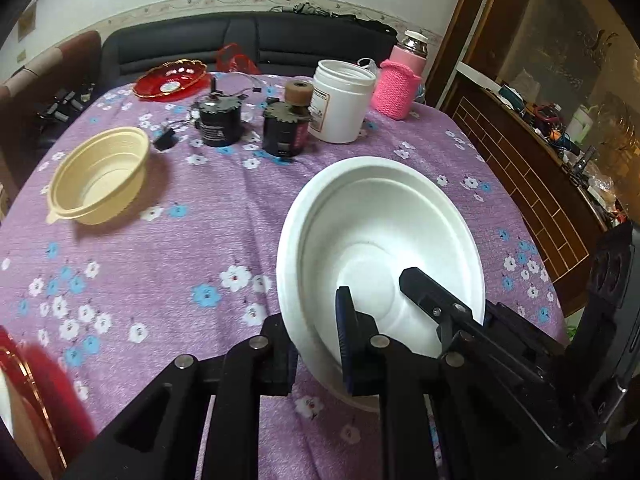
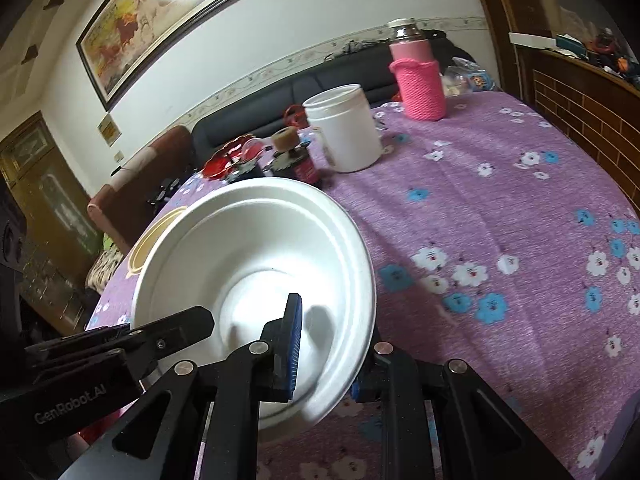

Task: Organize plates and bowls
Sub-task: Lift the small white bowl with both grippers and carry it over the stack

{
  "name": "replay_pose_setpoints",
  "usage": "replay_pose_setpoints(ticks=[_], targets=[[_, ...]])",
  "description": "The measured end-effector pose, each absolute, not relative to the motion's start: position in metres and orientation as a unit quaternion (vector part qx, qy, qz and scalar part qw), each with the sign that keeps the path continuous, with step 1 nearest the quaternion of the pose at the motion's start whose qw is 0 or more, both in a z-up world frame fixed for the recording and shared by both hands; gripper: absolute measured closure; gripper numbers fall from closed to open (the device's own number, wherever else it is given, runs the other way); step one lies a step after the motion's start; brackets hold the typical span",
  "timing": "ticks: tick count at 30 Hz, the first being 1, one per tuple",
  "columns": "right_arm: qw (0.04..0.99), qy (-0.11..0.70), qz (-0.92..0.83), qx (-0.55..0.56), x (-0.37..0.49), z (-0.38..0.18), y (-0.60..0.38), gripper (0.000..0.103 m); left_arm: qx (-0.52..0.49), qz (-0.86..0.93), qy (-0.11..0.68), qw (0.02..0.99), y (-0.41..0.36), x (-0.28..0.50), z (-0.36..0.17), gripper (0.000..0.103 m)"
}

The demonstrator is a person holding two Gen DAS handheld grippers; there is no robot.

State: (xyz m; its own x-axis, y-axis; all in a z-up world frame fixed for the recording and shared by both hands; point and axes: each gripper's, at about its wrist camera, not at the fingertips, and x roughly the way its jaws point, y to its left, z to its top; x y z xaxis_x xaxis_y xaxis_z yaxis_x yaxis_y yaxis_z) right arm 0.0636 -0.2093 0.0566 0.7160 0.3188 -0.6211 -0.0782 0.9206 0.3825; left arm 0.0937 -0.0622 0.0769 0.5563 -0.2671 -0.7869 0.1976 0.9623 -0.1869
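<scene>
A white foam bowl [image 1: 384,240] [image 2: 256,248] hangs tilted over the purple flowered tablecloth [image 1: 160,264], held from both sides. My left gripper [image 1: 316,344] is shut on its left rim, with the blue pad inside the bowl and the other finger outside. My right gripper [image 2: 332,352] is shut on the opposite rim in the same way. Each wrist view shows the other gripper's finger lying inside the bowl. A cream plastic bowl [image 1: 100,176] [image 2: 154,236] sits upright on the cloth at the far left. A red plate [image 1: 170,80] with a gold rim lies at the back.
Behind the bowl stand a white jar [image 1: 342,100], a pink knit-covered flask [image 1: 400,80] and two dark motor-like parts [image 1: 220,120]. Another red, gold-rimmed dish [image 1: 28,380] pokes in at the near left edge. A brick-patterned cabinet [image 1: 532,184] flanks the table's right; a dark sofa [image 1: 240,40] stands behind.
</scene>
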Motion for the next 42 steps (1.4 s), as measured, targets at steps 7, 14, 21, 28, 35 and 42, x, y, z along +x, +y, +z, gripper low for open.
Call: replay_pose_setpoints(ticks=[7, 14, 21, 28, 35, 42], targets=[[0.910, 0.360, 0.122, 0.165, 0.062, 0.058, -0.203, 0.083, -0.042, -0.121, 0.450, 0.884, -0.057, 0.088, 0.078, 0.088], [0.911, 0.354, 0.129, 0.170, 0.059, 0.061, -0.200, 0.083, -0.040, -0.115, 0.446, 0.887, -0.054, 0.081, 0.084, 0.087], [0.910, 0.346, 0.152, 0.168, 0.049, 0.068, -0.185, 0.083, -0.042, -0.103, 0.436, 0.893, -0.035, 0.064, 0.094, 0.087], [0.918, 0.327, 0.167, 0.148, 0.025, 0.084, -0.157, 0.083, -0.050, -0.102, 0.419, 0.901, -0.006, 0.036, 0.112, 0.087], [0.919, 0.329, 0.163, 0.139, -0.009, 0.091, -0.137, 0.083, -0.059, -0.110, 0.408, 0.904, 0.014, 0.005, 0.119, 0.087], [0.923, 0.323, 0.170, 0.119, -0.036, 0.110, -0.116, 0.083, -0.089, -0.117, 0.388, 0.910, 0.042, -0.028, 0.133, 0.087]])
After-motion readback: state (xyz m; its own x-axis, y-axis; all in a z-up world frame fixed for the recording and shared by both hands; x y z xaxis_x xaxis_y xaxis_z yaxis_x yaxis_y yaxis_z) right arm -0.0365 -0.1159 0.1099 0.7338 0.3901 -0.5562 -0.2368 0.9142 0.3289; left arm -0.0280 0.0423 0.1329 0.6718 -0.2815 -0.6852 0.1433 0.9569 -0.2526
